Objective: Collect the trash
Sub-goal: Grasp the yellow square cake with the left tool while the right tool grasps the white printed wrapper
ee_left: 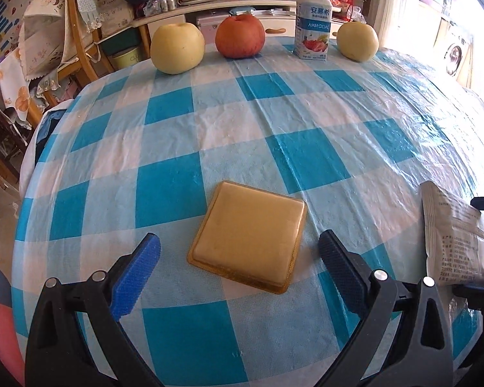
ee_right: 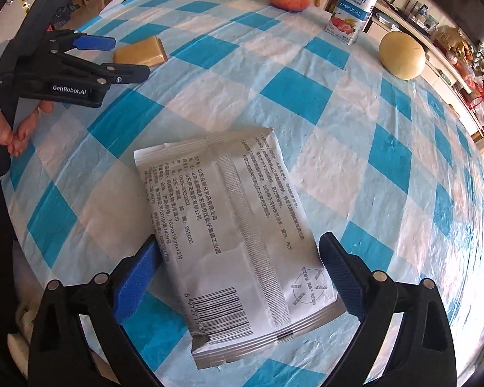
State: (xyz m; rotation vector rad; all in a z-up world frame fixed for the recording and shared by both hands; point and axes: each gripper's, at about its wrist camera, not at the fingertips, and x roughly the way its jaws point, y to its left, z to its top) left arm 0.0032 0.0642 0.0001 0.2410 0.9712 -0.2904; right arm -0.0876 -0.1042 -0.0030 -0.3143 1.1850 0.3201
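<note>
Starting at the left, the left gripper is seen hovering low with its blue-padded fingers spread wide, the flat square tan-coloured plastic tray lying between them on the blue-and-white checked plastic tablecloth. Nothing is pinched yet. A slip is judged likely here: the tray sits very flat, its thin flanged rim pressed to the cloth, so the pads could be skated over the top or the wrinkled cloth could be nipped along with it.

Across to the right, the right gripper is likewise held spread, and the flat silver-white printed foil sachet lies between its jaws, barcode end nearest the camera. Whether the pads are touching the sachet's edges cannot be told. The sachet looks limp and slick, with a ribbed centre seam and a torn near corner, so buckling or sliding out under a squeeze is judged the main risk.

Both pieces of trash are found near the front edge of the table, well apart from each other. Further back, a yellow pear, a red apple, a white-capped yoghurt bottle and a second yellow pear are lined up, none of them looking like trash; mistaking one for it would be an error.
</note>
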